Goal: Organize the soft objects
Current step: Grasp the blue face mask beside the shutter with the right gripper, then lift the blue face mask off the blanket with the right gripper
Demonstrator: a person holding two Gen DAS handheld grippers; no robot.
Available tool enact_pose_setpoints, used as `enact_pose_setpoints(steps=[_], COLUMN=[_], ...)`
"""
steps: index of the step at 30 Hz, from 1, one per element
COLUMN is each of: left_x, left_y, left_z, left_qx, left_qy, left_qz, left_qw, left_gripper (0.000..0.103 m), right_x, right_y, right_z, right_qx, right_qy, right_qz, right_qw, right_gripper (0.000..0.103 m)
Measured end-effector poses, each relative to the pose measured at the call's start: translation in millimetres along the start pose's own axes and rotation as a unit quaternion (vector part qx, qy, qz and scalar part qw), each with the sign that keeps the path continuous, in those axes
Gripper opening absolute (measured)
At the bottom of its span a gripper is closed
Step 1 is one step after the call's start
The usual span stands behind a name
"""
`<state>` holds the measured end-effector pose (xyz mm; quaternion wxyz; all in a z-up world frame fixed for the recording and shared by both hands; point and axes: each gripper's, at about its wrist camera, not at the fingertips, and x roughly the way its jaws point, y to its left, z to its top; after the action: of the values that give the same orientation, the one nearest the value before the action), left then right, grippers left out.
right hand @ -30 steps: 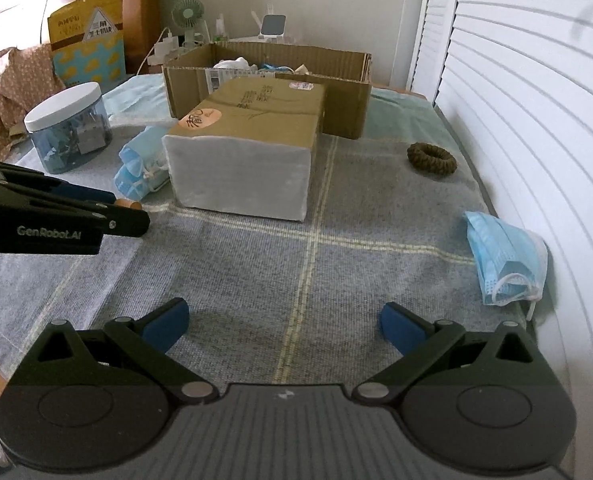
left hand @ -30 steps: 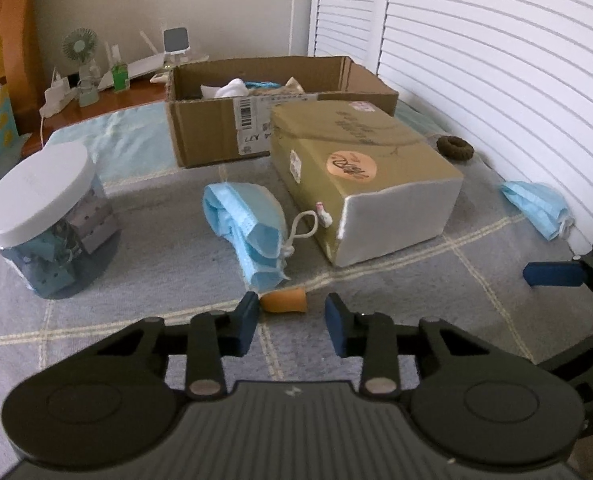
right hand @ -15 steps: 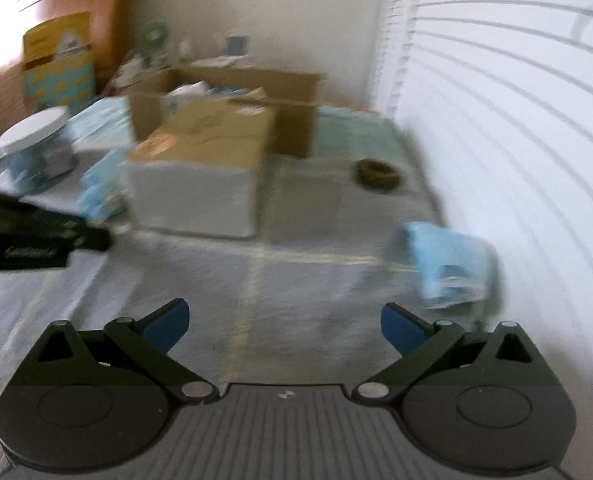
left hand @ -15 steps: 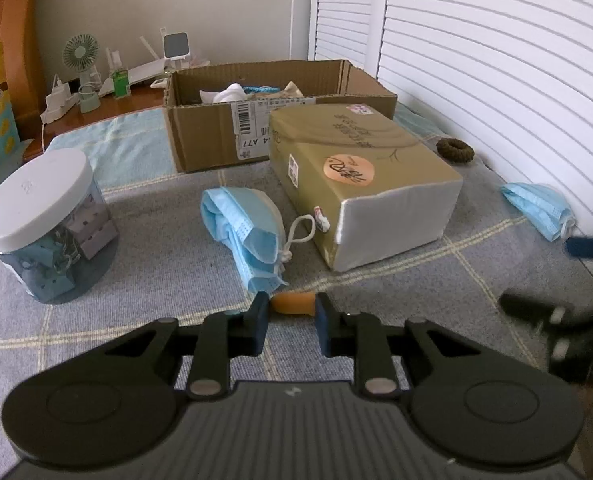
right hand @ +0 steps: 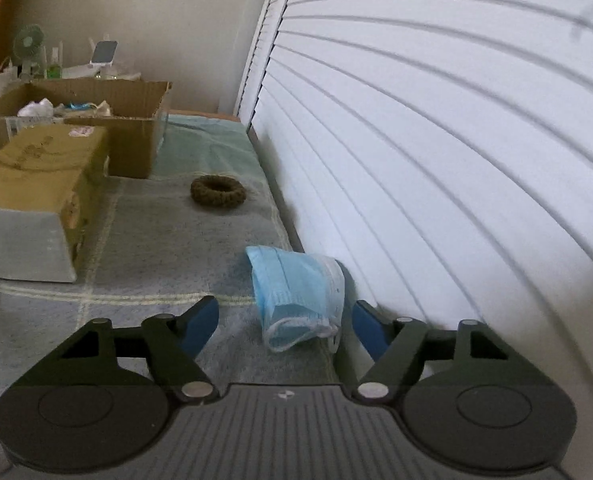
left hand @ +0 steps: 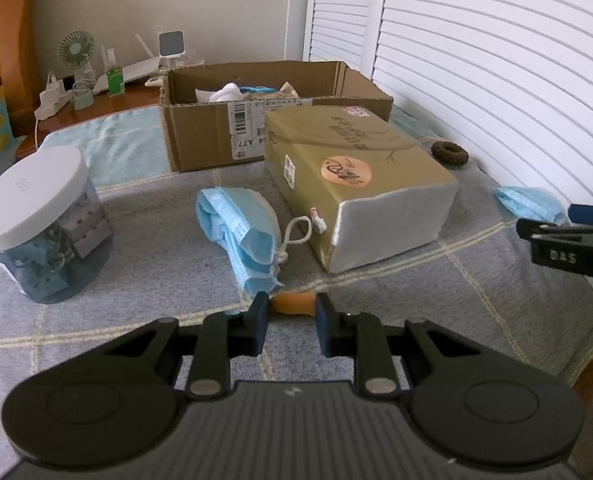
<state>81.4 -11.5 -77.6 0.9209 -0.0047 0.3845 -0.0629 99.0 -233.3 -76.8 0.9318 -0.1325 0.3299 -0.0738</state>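
The left gripper is clamped nearly shut, angled downward. The right gripper, half-spread, has just been closing.

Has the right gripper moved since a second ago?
Yes. The right gripper has swung rightward toward the shutters; its closing jaws now flank the blue mask, untouched.
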Motion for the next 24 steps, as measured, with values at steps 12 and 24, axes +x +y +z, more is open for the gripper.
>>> enact_pose_setpoints(steps=[12, 24], left_x=[0, -9], left_y=[1, 4], left_z=[0, 2], left_qx=[0.001, 0.011], left_qy=[-0.001, -0.009], left_qz=[-0.005, -0.006], left_qw=[1.0000, 0.9999], left_gripper=[0.023, 0.023], right_x=[16, -23], right_y=[5, 2], right_z=[9, 8], right_qx=[-0.012, 0.000], right_qy=[0.011, 0.016], right_qz=[-0.027, 0.094], right_qw=[0.999, 0.995], right_gripper=[0.036, 0.038])
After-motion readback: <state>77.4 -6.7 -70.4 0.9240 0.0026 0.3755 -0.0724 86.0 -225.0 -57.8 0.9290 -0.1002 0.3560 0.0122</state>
